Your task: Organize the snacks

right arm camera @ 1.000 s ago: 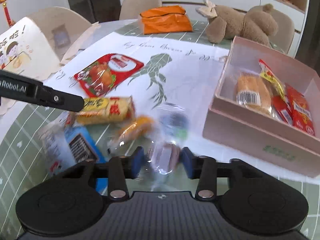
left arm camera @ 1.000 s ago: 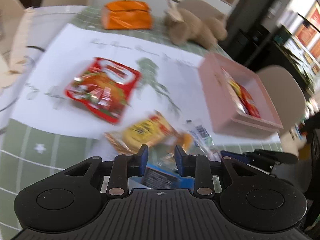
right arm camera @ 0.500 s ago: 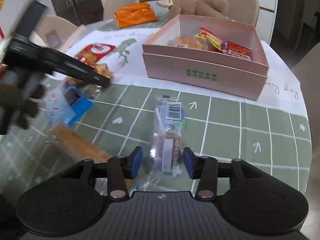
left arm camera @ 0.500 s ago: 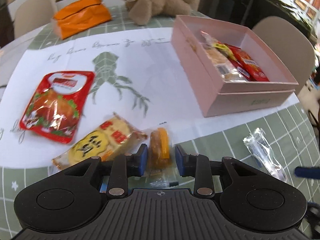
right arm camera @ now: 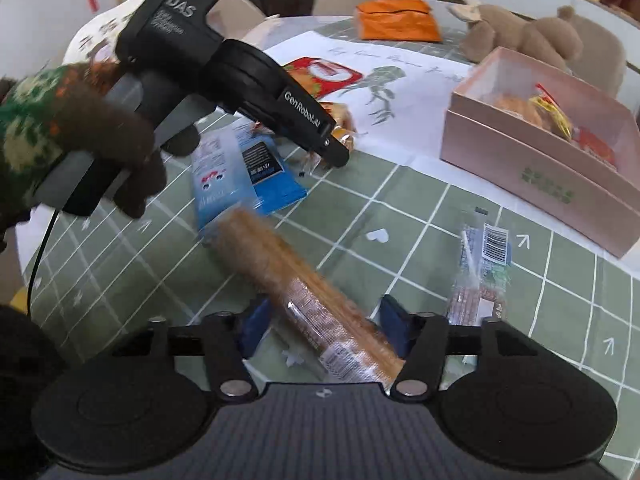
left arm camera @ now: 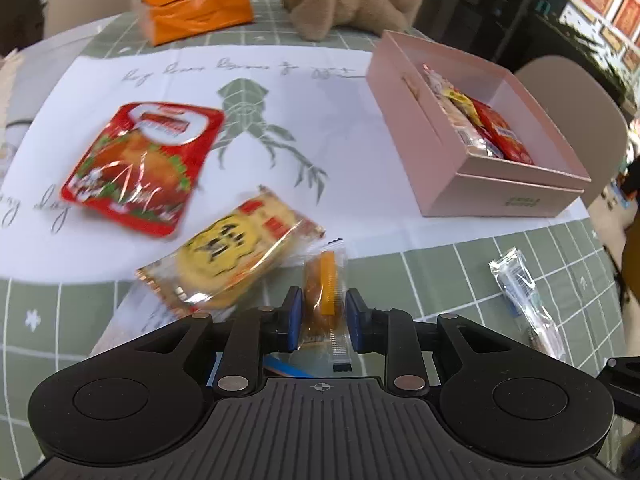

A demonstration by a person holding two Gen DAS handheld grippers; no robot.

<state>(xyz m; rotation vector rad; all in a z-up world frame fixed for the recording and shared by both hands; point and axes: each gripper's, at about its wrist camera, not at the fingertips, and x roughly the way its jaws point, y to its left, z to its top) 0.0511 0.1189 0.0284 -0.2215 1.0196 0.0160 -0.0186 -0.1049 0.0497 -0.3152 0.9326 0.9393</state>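
We have the left tongs (left arm camera: 322,322) clenched on a small clear-wrapped orange snack (left arm camera: 325,294), which lies on the green checked surface (left arm camera: 440,280) just beside the yellow cracker packet (left arm camera: 236,264). Their jaws have just been closing, and the pads now press the wrapper from both sides. It looks light and soft; the film is slick and crinkly, so we judge a hold across the filled middle safer than one on the flat sealed end.

The right tongs (right arm camera: 324,326) stand released around a long brown biscuit pack (right arm camera: 304,292) that lies slantwise between the jaws; they have just been narrowing, yet a gap shows on the left pad's side. That pack seems stiff but brittle, best taken mid-length.

A half second ago the right tongs framed the clear barcoded packet (right arm camera: 486,268); it now lies off to their right, near the pink box (right arm camera: 552,184) that already holds several snacks. In the left view the orange snack sat loose between wider jaws then.
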